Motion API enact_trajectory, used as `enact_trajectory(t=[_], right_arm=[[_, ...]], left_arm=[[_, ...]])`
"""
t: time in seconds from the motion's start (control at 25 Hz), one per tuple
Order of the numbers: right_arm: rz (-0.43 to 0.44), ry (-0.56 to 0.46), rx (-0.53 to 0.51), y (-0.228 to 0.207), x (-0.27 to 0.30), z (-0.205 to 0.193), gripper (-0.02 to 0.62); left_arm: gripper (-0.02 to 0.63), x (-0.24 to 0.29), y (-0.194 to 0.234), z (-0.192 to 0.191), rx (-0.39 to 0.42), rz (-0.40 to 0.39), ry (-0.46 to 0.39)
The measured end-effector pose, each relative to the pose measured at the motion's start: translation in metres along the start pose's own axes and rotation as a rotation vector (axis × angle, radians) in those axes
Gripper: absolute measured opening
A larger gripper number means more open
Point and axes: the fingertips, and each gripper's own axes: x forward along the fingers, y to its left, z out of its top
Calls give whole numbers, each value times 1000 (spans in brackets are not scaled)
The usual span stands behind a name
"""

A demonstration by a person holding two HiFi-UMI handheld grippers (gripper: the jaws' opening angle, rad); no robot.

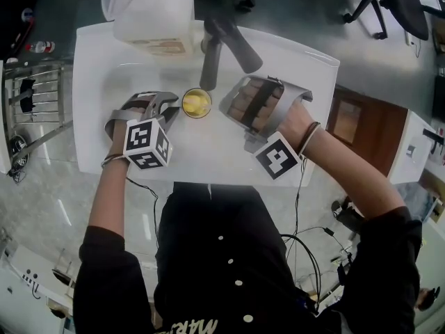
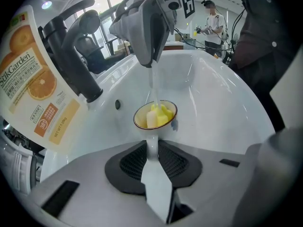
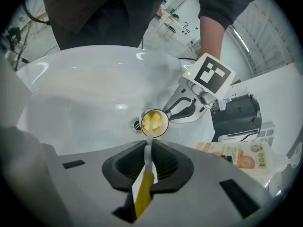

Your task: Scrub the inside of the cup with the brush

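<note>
Cup (image 2: 135, 117) with a brown rim, upright on the floor of a white basin (image 2: 218, 98), just beside the drain hole (image 2: 117, 105). White cup handle clamped between the jaws of the left gripper (image 2: 152, 148). Right gripper (image 3: 147, 156) closed on the yellow-and-white brush (image 3: 143, 190), yellow sponge head down inside the cup. Dark faucet (image 2: 75, 56) and orange-labelled container (image 2: 33, 89) behind.

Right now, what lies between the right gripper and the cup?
Only the brush, reaching from the right gripper into the cup; the right gripper view shows it.
</note>
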Motion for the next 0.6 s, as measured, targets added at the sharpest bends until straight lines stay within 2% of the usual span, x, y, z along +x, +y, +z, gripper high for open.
enact_trajectory(t=[0.08,0.2,0.36,0.48,0.6], right_arm=[[15,-20,106,-2,0,0,48],[86,-37,384,-2,1,-4,49],[202,-53,828,6,3,-7,50],[273,-109,1205,7,3,-8,51],[339,-172,1513,11,3,-8,51]], left_arm=[[95,0,0,0,0,-2,2],[95,1,0,0,2,2,2],[95,1,0,-1,8,4,1],[95,0,0,-1,18,8,2],[94,0,-1,0,27,9,5]])
